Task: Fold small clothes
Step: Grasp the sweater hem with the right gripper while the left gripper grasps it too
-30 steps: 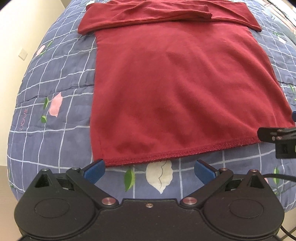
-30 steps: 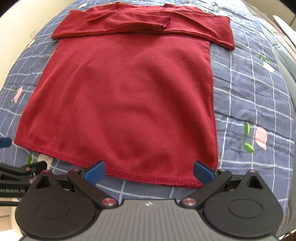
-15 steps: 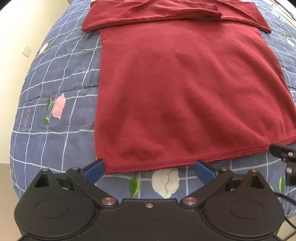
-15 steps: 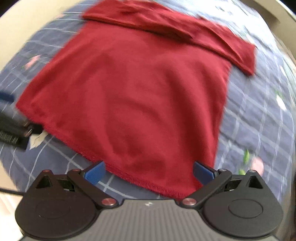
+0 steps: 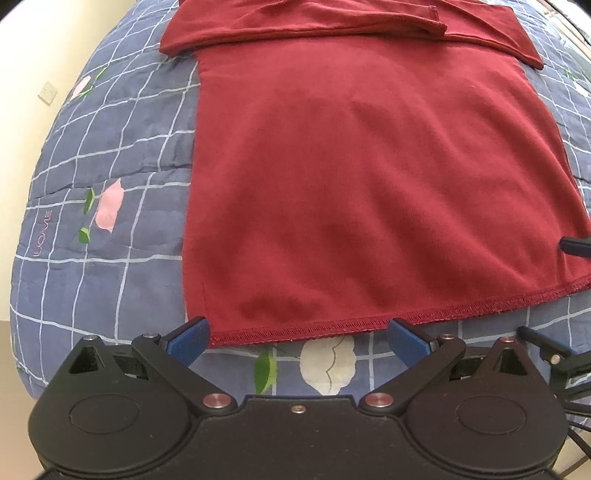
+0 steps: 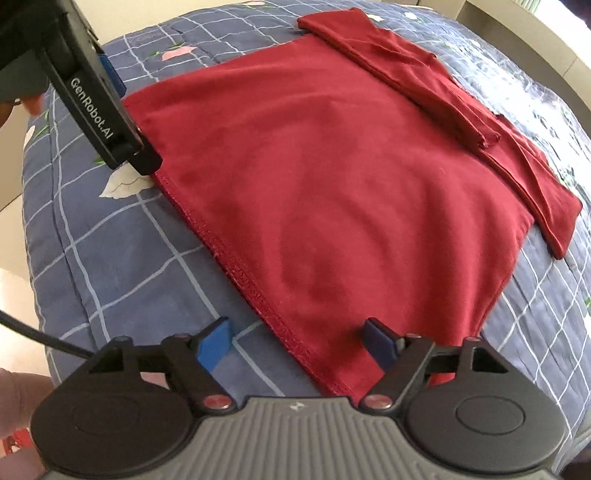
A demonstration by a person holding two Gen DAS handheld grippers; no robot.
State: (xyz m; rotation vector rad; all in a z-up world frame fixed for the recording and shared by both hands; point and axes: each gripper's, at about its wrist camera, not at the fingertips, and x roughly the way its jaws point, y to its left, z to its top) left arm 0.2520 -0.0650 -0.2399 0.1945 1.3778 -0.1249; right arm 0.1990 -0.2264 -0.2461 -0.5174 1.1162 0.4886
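The left wrist camera is looking steeply down from just above the hem of the red shirt (image 5: 369,192), near its left corner. The right wrist camera is viewing the same shirt (image 6: 332,192) and blue quilt (image 6: 122,266) from close above the right corner, rolled sideways.

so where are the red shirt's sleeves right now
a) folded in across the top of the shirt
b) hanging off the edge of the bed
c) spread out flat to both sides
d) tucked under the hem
a: both sleeves lie crossed over the upper part of the red shirt, on the quilt.
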